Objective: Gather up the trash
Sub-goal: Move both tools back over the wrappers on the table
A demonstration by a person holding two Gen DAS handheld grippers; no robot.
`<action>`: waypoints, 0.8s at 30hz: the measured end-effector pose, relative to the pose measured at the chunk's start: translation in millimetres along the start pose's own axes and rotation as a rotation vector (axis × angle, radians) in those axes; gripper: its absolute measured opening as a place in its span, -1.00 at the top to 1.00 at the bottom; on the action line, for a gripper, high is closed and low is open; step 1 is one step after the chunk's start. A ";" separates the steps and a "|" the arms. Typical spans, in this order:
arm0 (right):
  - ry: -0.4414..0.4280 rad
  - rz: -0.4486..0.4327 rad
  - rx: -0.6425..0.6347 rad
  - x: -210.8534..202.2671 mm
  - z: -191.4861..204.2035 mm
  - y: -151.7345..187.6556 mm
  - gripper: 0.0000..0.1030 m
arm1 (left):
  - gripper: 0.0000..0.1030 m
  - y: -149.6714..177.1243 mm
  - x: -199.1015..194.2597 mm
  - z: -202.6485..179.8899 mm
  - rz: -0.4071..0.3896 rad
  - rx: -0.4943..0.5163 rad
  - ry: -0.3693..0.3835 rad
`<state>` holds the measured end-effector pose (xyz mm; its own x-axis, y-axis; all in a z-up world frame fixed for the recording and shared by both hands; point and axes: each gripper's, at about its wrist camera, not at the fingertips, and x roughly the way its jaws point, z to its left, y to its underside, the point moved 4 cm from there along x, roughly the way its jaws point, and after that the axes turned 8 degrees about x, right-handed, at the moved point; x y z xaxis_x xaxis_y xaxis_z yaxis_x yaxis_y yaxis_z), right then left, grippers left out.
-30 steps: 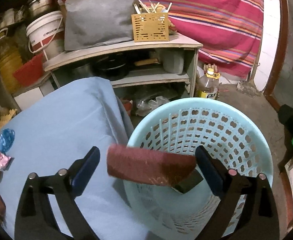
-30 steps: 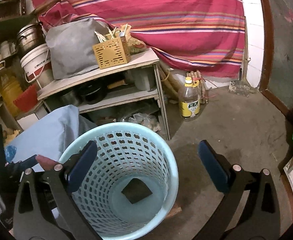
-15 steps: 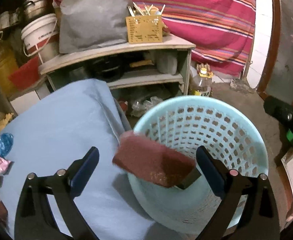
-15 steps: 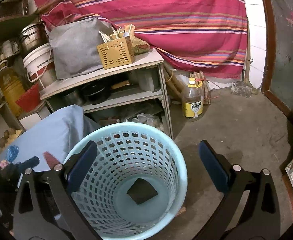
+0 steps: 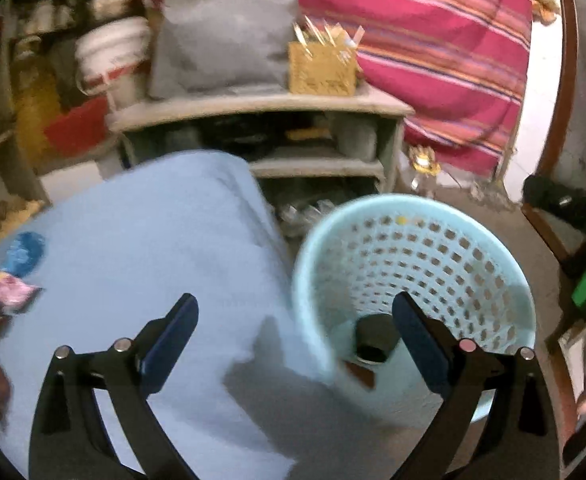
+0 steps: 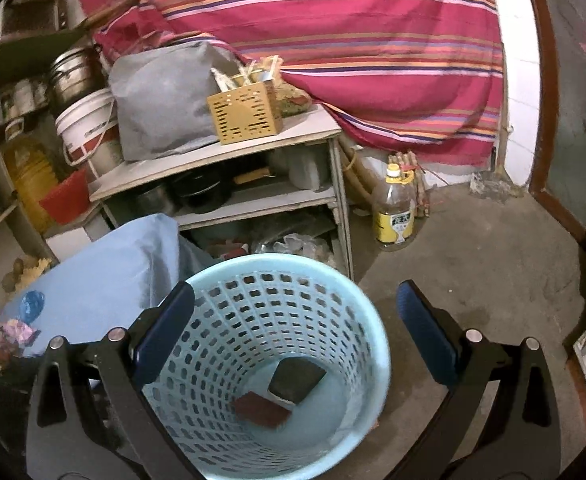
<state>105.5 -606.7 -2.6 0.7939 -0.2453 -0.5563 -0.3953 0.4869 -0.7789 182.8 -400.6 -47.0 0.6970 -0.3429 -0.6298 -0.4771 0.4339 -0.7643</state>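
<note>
A light blue perforated trash basket [image 6: 373, 332] stands on the floor beside a table under a blue cloth [image 6: 105, 276]. A red-brown flat piece [image 6: 262, 407] and a dark pad [image 6: 296, 377] lie at the basket's bottom. My right gripper [image 6: 295, 330] is open and empty above the basket. My left gripper [image 5: 295, 338] is open and empty over the table edge, with the basket [image 5: 489, 264] just to its right. Wrappers, a pink one [image 5: 9, 290] and a blue one [image 5: 25, 248], lie on the cloth [image 5: 153, 248] at the far left.
A grey shelf unit [image 6: 221, 156] with a grey bag, a yellow holder and pots stands behind the basket. An oil bottle [image 6: 395, 210] stands on the concrete floor. A striped red cloth [image 6: 373, 40] hangs at the back. Buckets and jars crowd the left.
The red-brown piece has fallen from between my left gripper's fingers into the basket. My left gripper has swung left towards the table. My right gripper stays open.
</note>
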 end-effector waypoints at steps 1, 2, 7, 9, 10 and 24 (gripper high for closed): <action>-0.004 0.001 -0.012 0.7 6.7 1.2 -0.91 | -0.85 3.1 -10.2 11.3 -0.020 0.003 -0.028; -0.009 0.002 -0.029 1.8 16.8 3.6 -0.91 | -0.86 6.2 -16.9 20.1 -0.031 0.006 -0.046; -0.041 0.005 -0.106 8.5 71.6 18.0 -0.92 | -0.86 34.3 -55.5 95.0 -0.054 0.000 -0.181; -0.068 0.010 -0.138 11.0 96.8 25.8 -0.92 | -0.86 50.1 -72.4 137.6 -0.046 -0.032 -0.234; -0.086 0.012 -0.156 11.8 113.7 31.3 -0.92 | -0.86 56.9 -80.1 155.4 -0.042 -0.048 -0.252; -0.209 0.105 -0.263 16.9 260.7 97.6 -0.92 | -0.86 139.8 -132.5 365.5 0.057 -0.188 -0.473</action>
<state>200.8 -344.8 -12.5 0.8093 -0.0147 -0.5873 -0.5638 0.2612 -0.7835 219.4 9.9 -19.7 0.8121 0.1104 -0.5729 -0.5794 0.2684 -0.7696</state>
